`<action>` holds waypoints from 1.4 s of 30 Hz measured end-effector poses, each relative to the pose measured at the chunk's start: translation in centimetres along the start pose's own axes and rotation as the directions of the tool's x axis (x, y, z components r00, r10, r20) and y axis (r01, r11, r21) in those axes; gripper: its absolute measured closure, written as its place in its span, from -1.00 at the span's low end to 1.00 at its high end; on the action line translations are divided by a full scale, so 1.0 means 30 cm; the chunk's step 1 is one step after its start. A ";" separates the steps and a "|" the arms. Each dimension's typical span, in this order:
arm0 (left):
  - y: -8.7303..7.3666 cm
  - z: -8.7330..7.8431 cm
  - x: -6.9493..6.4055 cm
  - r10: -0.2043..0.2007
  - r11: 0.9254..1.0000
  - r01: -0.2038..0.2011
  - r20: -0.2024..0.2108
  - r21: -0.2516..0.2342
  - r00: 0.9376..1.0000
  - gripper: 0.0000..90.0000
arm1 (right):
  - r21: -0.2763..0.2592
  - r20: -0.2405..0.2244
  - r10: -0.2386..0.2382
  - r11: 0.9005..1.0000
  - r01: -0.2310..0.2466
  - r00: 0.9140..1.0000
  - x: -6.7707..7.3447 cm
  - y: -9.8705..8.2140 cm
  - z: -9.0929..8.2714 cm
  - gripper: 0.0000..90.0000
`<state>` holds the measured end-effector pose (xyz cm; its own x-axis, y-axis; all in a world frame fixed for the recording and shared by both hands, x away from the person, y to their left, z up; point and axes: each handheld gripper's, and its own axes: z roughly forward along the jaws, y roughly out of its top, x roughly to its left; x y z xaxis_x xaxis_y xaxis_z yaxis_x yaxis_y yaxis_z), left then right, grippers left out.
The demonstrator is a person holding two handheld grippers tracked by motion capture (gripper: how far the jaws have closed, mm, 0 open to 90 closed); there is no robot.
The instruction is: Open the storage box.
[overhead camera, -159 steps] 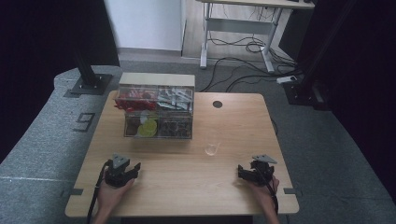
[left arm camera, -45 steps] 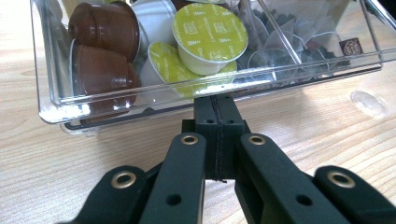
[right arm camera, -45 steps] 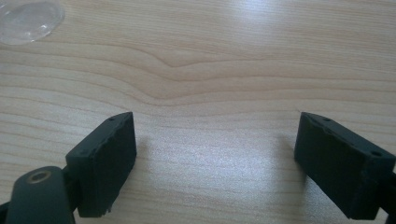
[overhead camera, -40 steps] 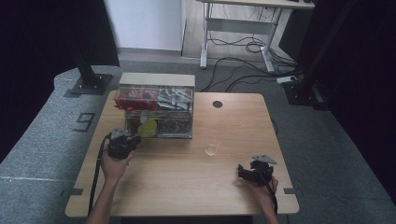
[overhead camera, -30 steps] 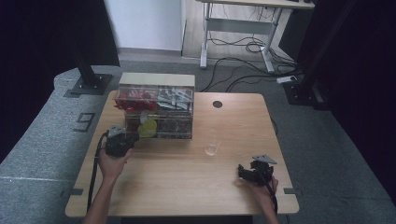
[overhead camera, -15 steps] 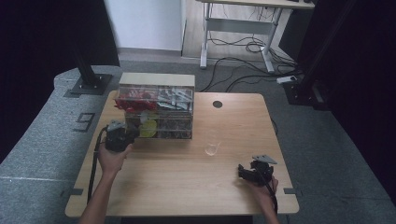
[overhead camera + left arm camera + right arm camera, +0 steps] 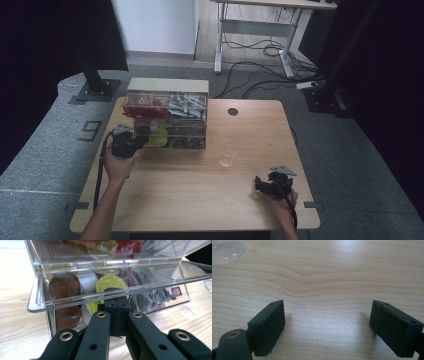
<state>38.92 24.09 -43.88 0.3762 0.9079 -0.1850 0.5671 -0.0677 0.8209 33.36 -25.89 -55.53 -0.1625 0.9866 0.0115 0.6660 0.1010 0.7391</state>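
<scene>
We start nearest, at the right gripper (image 7: 264, 183), which rests low on the wooden table (image 7: 200, 200) at about five o'clock with its jaws spread wide and nothing between them; its own view shows bare wood grain between the two pads, with a small clear dish (image 7: 227, 252) off at eleven o'clock. It lies where it lay five seconds ago, so it takes no part in the work yet

The change belongs to the left gripper (image 7: 136, 144). Five seconds ago it sat at the near edge at about seven o'clock; since then it has travelled away from us to nine o'clock and now noses against the lower left front of the clear acrylic drawer organiser (image 7: 167, 120). Its jaws are pressed fully together with nothing clamped in them, and in the left gripper view the joined tips (image 7: 117, 307) sit just under the lip of a clear drawer (image 7: 50, 302) that stands pulled partly out. Inside the drawer lie coffee capsules, a yellow-lidded one (image 7: 111, 283) straight ahead, a brown one (image 7: 64, 286) at ten o'clock

We judge that the closed tips serve as a hook or pusher on the drawer front, so the drawer-working step is now underway, and the capsules are within reach once it stands open enough
</scene>
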 end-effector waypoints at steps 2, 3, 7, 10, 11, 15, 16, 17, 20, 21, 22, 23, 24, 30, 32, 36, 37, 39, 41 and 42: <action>0.010 -0.005 0.000 -0.002 1.000 0.002 0.004 -0.005 1.000 1.00 | 0.000 0.000 0.000 1.000 0.000 1.000 0.000 0.000 0.000 -0.71; 0.015 -0.006 -0.001 0.000 1.000 0.000 -0.001 -0.006 1.000 1.00 | 0.000 0.000 0.000 1.000 0.000 1.000 0.000 0.000 0.000 -0.70; 0.035 -0.012 -0.003 0.006 1.000 -0.006 -0.004 -0.007 1.000 1.00 | 0.000 0.000 0.000 1.000 0.000 1.000 0.000 0.000 0.000 -0.70; 0.052 -0.021 -0.005 0.000 1.000 0.000 0.003 -0.017 1.000 1.00 | 0.000 0.000 0.001 1.000 -0.001 1.000 0.000 0.000 0.000 -0.70; 0.061 -0.025 -0.008 0.007 1.000 -0.007 -0.002 -0.019 1.000 1.00 | 0.000 0.000 0.000 1.000 0.000 1.000 0.000 0.000 0.000 -0.70; 0.078 -0.035 -0.011 0.016 1.000 -0.016 -0.009 -0.023 1.000 1.00 | 0.000 0.000 0.001 1.000 -0.001 1.000 0.000 0.000 0.000 -0.70; 0.082 -0.037 -0.012 0.014 0.999 -0.014 -0.009 -0.030 1.000 1.00 | 0.000 0.000 0.001 1.000 -0.001 1.000 0.000 0.000 0.000 -0.70; 0.086 -0.039 -0.011 0.011 0.999 -0.012 -0.006 -0.031 1.000 1.00 | 0.000 0.000 0.000 1.000 0.000 1.000 0.000 0.000 0.000 -0.70; 0.096 -0.038 -0.012 0.012 0.999 -0.012 -0.011 -0.032 1.000 1.00 | 0.000 0.000 0.001 1.000 -0.001 1.000 0.000 0.000 0.000 -0.70; 0.098 -0.037 -0.013 0.013 0.999 -0.013 -0.013 -0.034 1.000 1.00 | 0.000 0.000 0.000 1.000 0.000 1.000 0.000 0.000 0.000 -0.70; 0.100 -0.037 -0.014 0.014 0.999 -0.014 -0.013 -0.036 1.000 1.00 | 0.000 0.000 0.000 1.000 0.000 1.000 0.000 0.000 0.000 -0.70; 0.103 -0.037 -0.016 0.015 0.999 -0.016 -0.015 -0.036 1.000 1.00 | 0.000 0.000 0.000 1.000 0.000 1.000 0.000 0.000 0.000 -0.70; 0.103 -0.037 -0.016 0.015 0.999 -0.016 -0.015 -0.036 1.000 1.00 | 0.000 0.000 0.001 1.000 -0.001 1.000 0.000 0.000 0.000 -0.70; 0.111 -0.025 -0.017 0.013 0.999 -0.013 -0.014 -0.033 1.000 1.00 | 0.000 0.000 0.000 1.000 0.000 1.000 0.000 0.000 0.000 -0.70; 0.113 -0.023 -0.017 0.014 0.999 -0.015 -0.015 -0.029 1.000 1.00 | 0.000 0.000 0.001 1.000 -0.001 1.000 0.000 0.000 0.000 -0.70; 0.118 -0.022 -0.020 0.019 0.999 -0.019 -0.018 -0.028 1.000 1.00 | 0.000 0.000 0.000 1.000 0.000 1.000 0.000 0.000 0.000 -0.70; 0.119 -0.022 -0.020 0.018 0.999 -0.019 -0.017 -0.026 1.000 1.00 | 0.000 0.000 0.001 1.000 -0.001 1.000 0.000 0.000 0.000 -0.70; 0.119 -0.022 -0.019 0.017 1.000 -0.017 -0.016 -0.026 1.000 1.00 | 0.000 0.000 0.000 1.000 0.000 1.000 0.000 0.000 0.000 -0.70; 0.119 -0.023 -0.018 0.016 1.000 -0.017 -0.016 -0.026 1.000 1.00 | 0.000 0.000 0.001 1.000 -0.001 1.000 0.000 0.000 0.000 -0.70; 0.119 -0.023 -0.018 0.016 1.000 -0.017 -0.016 -0.026 1.000 1.00 | 0.000 0.000 0.000 1.000 0.000 1.000 0.000 0.000 0.000 -0.70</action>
<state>40.25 23.63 -40.47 0.3735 0.9132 -0.1628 0.5415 -0.0722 0.8376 33.36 -25.89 -55.53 -0.1622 0.9867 0.0114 0.6658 0.1009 0.7392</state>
